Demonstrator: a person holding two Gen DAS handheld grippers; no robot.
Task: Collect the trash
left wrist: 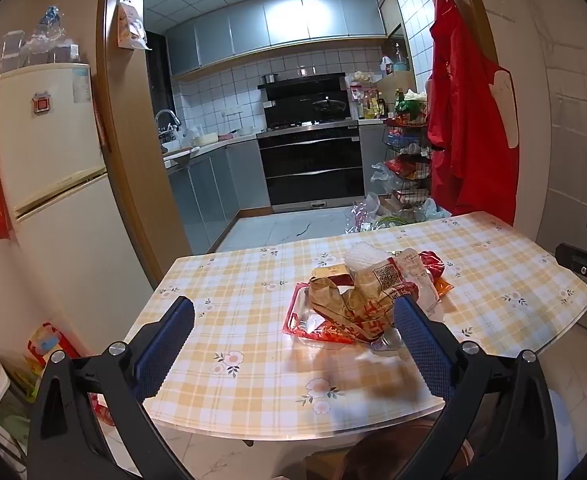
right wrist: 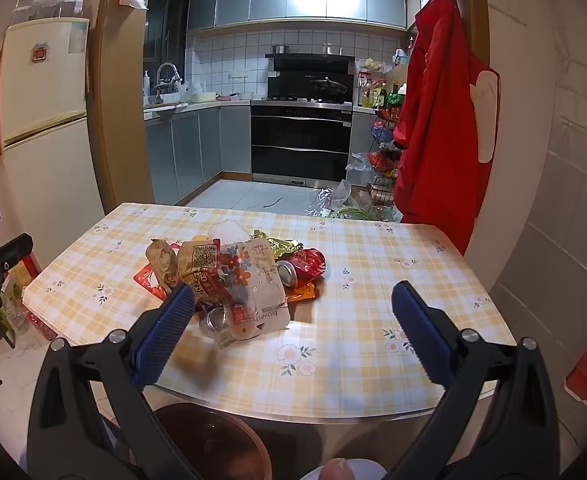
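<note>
Blue rubber pads frame both of my views: my left gripper (left wrist: 293,336) and my right gripper (right wrist: 293,332) each stand spread as wide as they go, with nothing between the pads. Both hang back at the near edge of the table (right wrist: 373,376), above the checked yellow cloth, so I judge this to be the very start of the job, the approach, with no piece of trash lifted yet.

Below the table's near rim sits a dark brown round bin (right wrist: 213,440) (or so I take it, only its mouth shows), which looks like the place to drop things.

Further in, around the middle of the table, lies the trash pile (right wrist: 233,276): a crumpled brown paper bag (left wrist: 341,296) on a red plastic tray (left wrist: 297,316), a clear pouch with printed flowers (right wrist: 259,292) on the near side, a crushed red can (right wrist: 305,266) towards the right, and gold foil wrapping (right wrist: 281,244) at the back. A small metal-rimmed piece (right wrist: 213,320) lies at the pile's near edge; I cannot tell what it is.

My next move calls for reaching forward over the cloth and picking one loose piece. The clear pouch is nearest my right gripper, and the limp film will likely need a pinch at an edge.

Beyond the table, the kitchen doorway opens on an oven (right wrist: 301,144).
</note>
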